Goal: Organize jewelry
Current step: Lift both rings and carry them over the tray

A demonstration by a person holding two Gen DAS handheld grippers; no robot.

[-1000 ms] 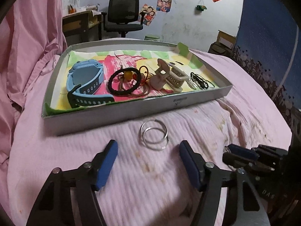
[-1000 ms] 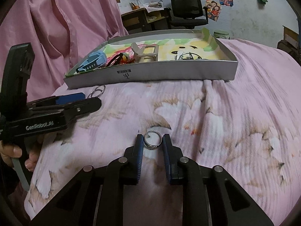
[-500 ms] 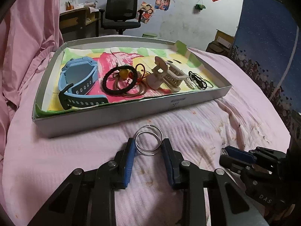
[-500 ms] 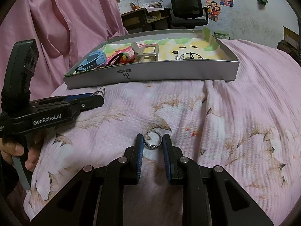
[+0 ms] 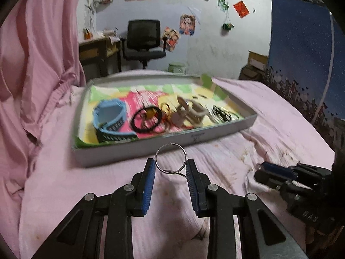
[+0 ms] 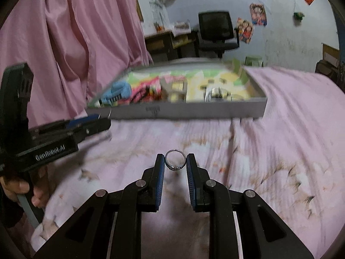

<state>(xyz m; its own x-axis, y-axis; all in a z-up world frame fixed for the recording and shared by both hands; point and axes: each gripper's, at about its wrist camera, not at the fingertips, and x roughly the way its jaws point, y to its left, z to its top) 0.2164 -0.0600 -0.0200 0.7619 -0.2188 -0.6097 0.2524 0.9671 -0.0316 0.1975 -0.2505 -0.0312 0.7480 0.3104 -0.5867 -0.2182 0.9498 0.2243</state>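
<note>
While the left gripper grasps a pair of thin silver hoops between its blue-padded fingers, the hoops stand upright above the pink bedspread, just short of the grey tray. One hoop rises clear of the fingertips; the 2nd shows only as a thin arc lower down, by the right-hand pad. The right gripper is clenched on a small silver ring, held upright between its own 2 pads, nearer the viewer than the tray and above the bedspread, which carries a faded brownish flower print. In the right wrist view the left gripper appears to the left, near the tray's front left corner, its black body lettered "GenRobot.AI" and a hand wrapped round its grip.

The tray rests on the bed and has a bright pink, yellow and green lining. Inside it, from its left end to its right, lie a blue watch with a dark strap, a black hair tie ringed around something yellow, some thin brownish loops just beside it, a beige hair claw, and a dark tangle of bands near the right wall. Both views are blurred, so finer detail in the tray cannot be told.

Beyond the tray stand a black office chair and a wooden desk to its left, against a pale wall with posters. A pink curtain hangs left of the tray.
</note>
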